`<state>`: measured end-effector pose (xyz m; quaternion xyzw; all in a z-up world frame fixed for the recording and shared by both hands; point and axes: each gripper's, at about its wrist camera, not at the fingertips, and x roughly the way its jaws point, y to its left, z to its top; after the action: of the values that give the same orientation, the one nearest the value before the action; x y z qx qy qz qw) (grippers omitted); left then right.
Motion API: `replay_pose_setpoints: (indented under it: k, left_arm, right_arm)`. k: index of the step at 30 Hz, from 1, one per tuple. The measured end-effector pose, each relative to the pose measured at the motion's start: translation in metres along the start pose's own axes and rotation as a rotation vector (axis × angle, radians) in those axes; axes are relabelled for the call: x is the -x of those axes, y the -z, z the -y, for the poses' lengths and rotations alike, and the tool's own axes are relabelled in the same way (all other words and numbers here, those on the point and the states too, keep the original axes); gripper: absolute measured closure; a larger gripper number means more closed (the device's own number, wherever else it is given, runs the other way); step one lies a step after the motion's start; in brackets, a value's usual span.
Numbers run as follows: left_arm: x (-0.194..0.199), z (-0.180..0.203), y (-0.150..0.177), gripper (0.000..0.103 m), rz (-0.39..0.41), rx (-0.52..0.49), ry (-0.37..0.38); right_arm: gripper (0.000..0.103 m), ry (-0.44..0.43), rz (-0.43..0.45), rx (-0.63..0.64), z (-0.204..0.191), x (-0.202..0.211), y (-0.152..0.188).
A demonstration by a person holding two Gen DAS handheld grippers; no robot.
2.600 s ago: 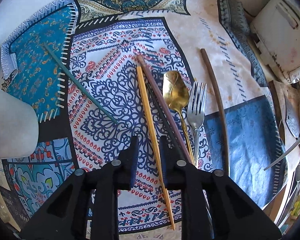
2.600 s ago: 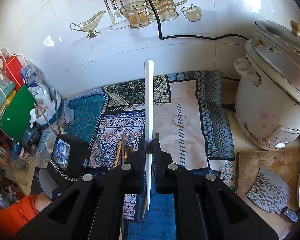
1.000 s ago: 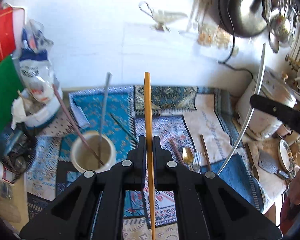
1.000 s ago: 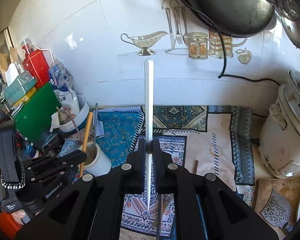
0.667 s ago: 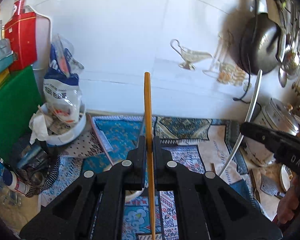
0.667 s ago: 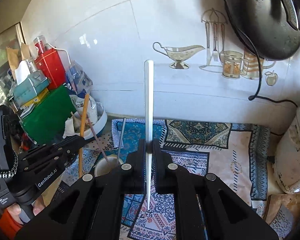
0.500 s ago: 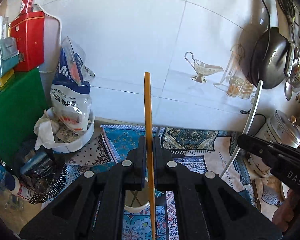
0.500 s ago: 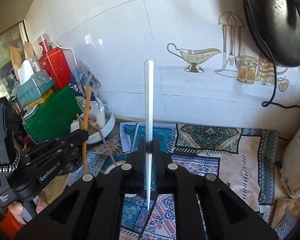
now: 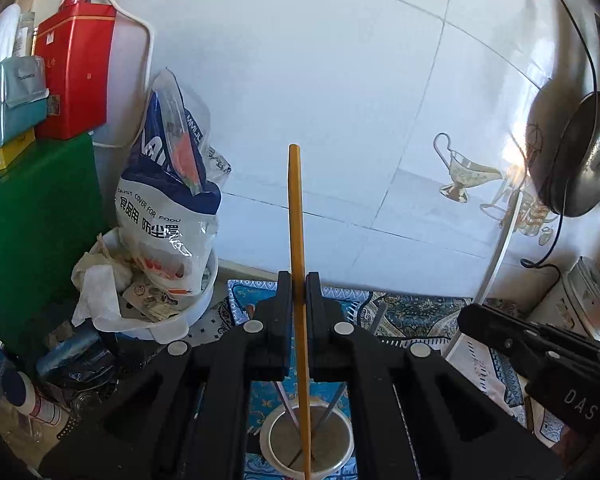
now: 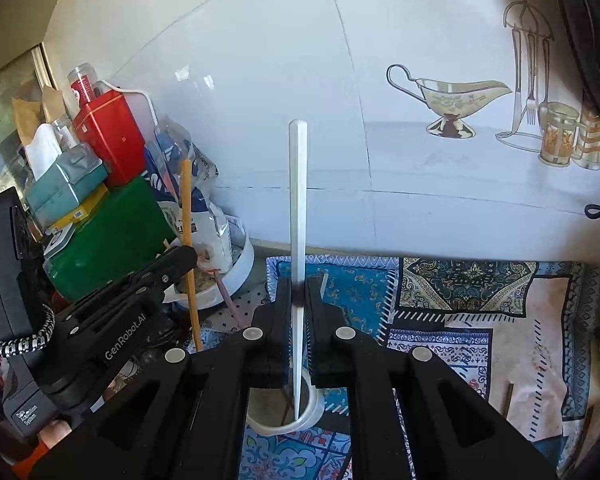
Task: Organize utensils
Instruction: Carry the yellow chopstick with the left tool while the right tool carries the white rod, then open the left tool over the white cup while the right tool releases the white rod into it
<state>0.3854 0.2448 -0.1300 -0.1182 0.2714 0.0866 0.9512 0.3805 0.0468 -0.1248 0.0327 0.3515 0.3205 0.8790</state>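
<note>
Two chopsticks upright, each gripper [image 9: 298,286] clamped, above cup [image 9: 272,452]

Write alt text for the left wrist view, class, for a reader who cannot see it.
The left gripper holds an orange chopstick upright, its lower end over a white cup that already contains two thin sticks. Behind stand a white tiled wall, a green box and a plastic bag; the right gripper holds a white chopstick.
</note>
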Motion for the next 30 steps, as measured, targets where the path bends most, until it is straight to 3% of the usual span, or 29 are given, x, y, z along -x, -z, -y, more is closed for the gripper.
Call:
replay_pose_setpoints:
  k: [6,13,30]
  left_arm:
    - [-0.022,-0.009,0.008,0.099,0.039,0.014,-0.042]
    - [-0.039,-0.015,0.032,0.099,0.016,0.014,-0.052]
    - [-0.026,-0.014,0.079,0.099,-0.221,-0.056,-0.022]
  right_arm:
    - [0.097,0.011,-0.032,-0.02,0.003,-0.02,0.004]
    - [0.097,0.023,-0.092,-0.022,0.008,-0.042,0.018]
    - [0.097,0.0,-0.277,0.057,0.002,-0.057,0.054]
